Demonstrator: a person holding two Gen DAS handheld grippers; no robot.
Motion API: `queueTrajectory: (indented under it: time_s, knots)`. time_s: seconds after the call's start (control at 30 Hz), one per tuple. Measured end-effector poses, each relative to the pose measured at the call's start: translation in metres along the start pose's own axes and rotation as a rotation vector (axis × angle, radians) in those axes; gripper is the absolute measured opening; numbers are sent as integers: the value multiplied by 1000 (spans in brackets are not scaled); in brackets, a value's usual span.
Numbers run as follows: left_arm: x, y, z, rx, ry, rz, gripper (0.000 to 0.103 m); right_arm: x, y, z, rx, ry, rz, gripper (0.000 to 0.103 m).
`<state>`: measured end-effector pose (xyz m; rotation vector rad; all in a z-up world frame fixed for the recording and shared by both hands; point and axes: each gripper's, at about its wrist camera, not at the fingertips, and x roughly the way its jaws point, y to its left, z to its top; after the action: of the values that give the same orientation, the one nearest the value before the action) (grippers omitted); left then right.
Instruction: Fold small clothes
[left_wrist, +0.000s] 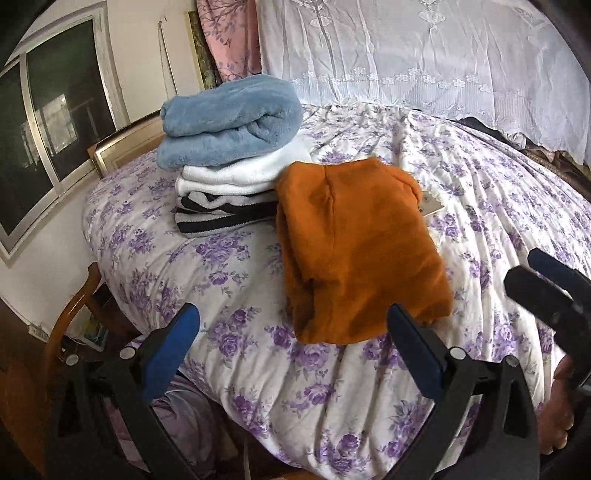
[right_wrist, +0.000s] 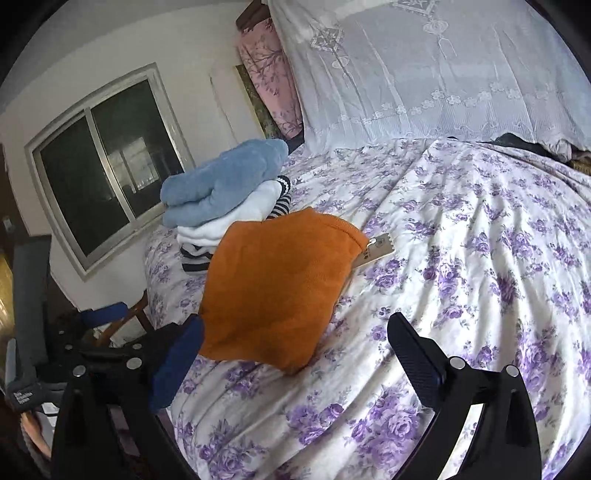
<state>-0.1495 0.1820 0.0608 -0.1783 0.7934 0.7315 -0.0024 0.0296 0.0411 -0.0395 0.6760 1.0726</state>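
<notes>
Left gripper (left_wrist: 291, 350): jaws spread wide, nothing between the blue pads, nothing touched. The right-hand finger (left_wrist: 415, 354) overlaps the near edge of the orange garment (left_wrist: 354, 251) in its own view; contact can't be confirmed, looks like it sits above and in front of it.

Right gripper (right_wrist: 295, 354): jaws spread to full width, empty. Its left pad (right_wrist: 177, 365) sits just in front of the garment's near-left corner; no press visible. Its fingers also show at the right edge of the left wrist view (left_wrist: 546, 291), blurred.

Orange garment (right_wrist: 273, 291): folded into a rough rectangle, lying flat on the floral quilt (right_wrist: 461, 258) near the bed's front-left edge. Long axis runs from the near edge away toward the headboard end, skewed a little left at the far end. A paper tag (right_wrist: 376, 251) sticks out of the far-right corner onto the quilt.

Just beyond it, at its far-left corner and touching or nearly so: a stack of 3 folded pieces, blue fleece (left_wrist: 229, 118) on top, white (left_wrist: 243, 173) in the middle, black-and-white striped (left_wrist: 218, 218) at the bottom.

Hidden or unclear:
- Garment's underside and inner folds, not visible.
- Striped piece mostly covered by the orange one in the right wrist view.
- Tag print unreadable.
- Dark item behind the lace cover (left_wrist: 424, 55) at far right, can't identify.
</notes>
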Motion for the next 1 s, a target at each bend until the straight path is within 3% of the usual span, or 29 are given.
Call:
queueTrajectory:
  time_s: [0.17, 1.0]
  knots:
    - [-1, 5, 1, -24, -2, -4, 99, 7, 12, -3, -68, 26, -50, 100]
    - [6, 3, -2, -1, 0, 2, 99, 6, 15, -4, -63, 7, -20, 100]
